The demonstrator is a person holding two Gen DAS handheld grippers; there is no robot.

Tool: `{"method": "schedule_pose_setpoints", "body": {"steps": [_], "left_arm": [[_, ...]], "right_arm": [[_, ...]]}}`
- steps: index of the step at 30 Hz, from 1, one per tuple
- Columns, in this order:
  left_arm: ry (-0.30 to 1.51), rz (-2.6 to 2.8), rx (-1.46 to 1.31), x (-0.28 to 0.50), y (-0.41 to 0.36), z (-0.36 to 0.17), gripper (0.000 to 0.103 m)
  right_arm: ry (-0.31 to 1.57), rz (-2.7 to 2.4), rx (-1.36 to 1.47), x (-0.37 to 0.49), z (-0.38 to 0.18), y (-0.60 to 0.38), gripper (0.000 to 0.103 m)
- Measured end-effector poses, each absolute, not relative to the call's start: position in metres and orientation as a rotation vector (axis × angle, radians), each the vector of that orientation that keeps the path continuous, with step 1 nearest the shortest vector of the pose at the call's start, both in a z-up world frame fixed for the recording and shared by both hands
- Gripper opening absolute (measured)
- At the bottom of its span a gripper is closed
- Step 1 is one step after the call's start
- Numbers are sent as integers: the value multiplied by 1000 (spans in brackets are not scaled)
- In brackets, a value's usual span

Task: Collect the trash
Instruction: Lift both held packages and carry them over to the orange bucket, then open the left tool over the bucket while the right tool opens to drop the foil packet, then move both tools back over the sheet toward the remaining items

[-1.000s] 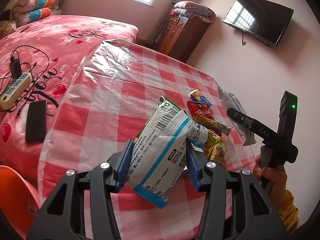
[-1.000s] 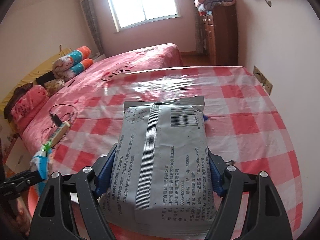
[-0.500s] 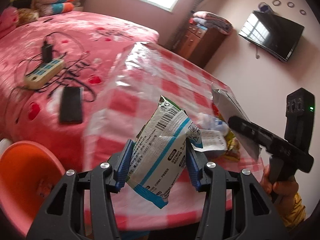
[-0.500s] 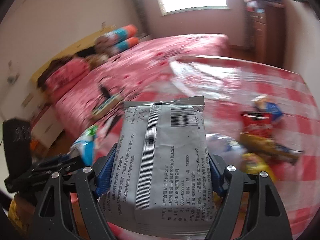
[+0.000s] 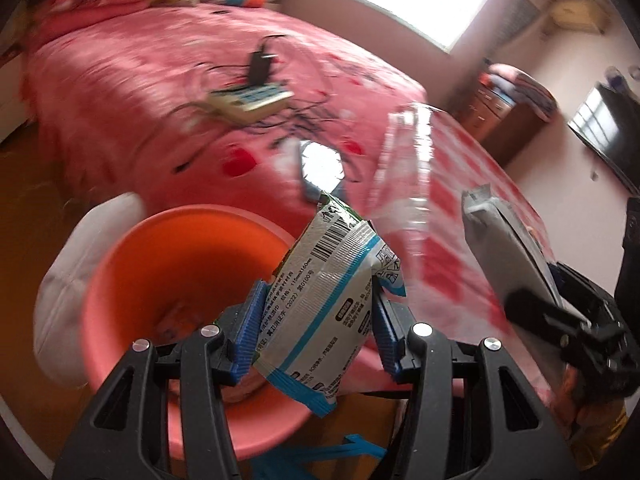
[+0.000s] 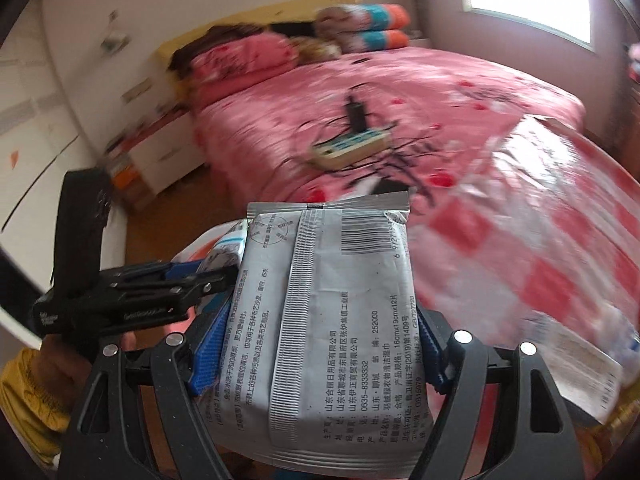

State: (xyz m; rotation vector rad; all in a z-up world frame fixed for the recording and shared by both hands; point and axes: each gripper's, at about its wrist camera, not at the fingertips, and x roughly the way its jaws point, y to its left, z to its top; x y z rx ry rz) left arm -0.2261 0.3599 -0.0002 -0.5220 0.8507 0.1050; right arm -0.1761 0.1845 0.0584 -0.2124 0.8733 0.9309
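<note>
Left gripper (image 5: 316, 326): blue pads pressed on both sides of a white-and-blue packet (image 5: 326, 308), jaws narrowed onto it. The packet stands tilted, barcode end up, its lower corner hanging past the pads. It sits above the near rim of an orange bin (image 5: 168, 280) — the bin lies directly below and behind it, with a white liner or bag (image 5: 76, 264) bulging at the bin's left side.

Right gripper (image 6: 314, 344): jaws set wide, blue pads bearing on the two long edges of a grey pouch (image 6: 332, 320). The pouch is held upright, seam and barcode facing the camera, its sealed top edge uppermost. In the left wrist view the same pouch (image 5: 500, 248) shows edge-on at the right, beside the packet and apart from it.

In the right wrist view the left gripper (image 6: 216, 276) shows at the left, gripped by a hand (image 6: 68, 356) in a yellow sleeve (image 6: 28, 392), with the packet's end just beside the pouch's upper left corner.

Behind both — a table (image 5: 452, 216) under a red-checked cloth with clear plastic over it. More wrappers (image 6: 580, 356) lie at its near right edge, blurred.

Farther back: a pink bed (image 6: 400, 92) bearing a power strip (image 6: 352, 146) with cables and a phone (image 5: 320, 172). Pillows (image 6: 360, 24) at the head. Much of the background is motion-blurred.
</note>
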Motion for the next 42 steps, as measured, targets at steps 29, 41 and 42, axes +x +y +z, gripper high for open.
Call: {"method": "schedule_pose_setpoints", "body": {"steps": [29,41,42], "left_arm": [[835,325,-418,-246,391,-14,80],[805,212,-333,-224,339,9,82],[804,206,-329,-222,334,11,82]], "right_arm": [[806,911,-163,-183,48,194,89],[737,804,-86,-177,57,142,92],[735,799,-73,-175,58,136,92]]}}
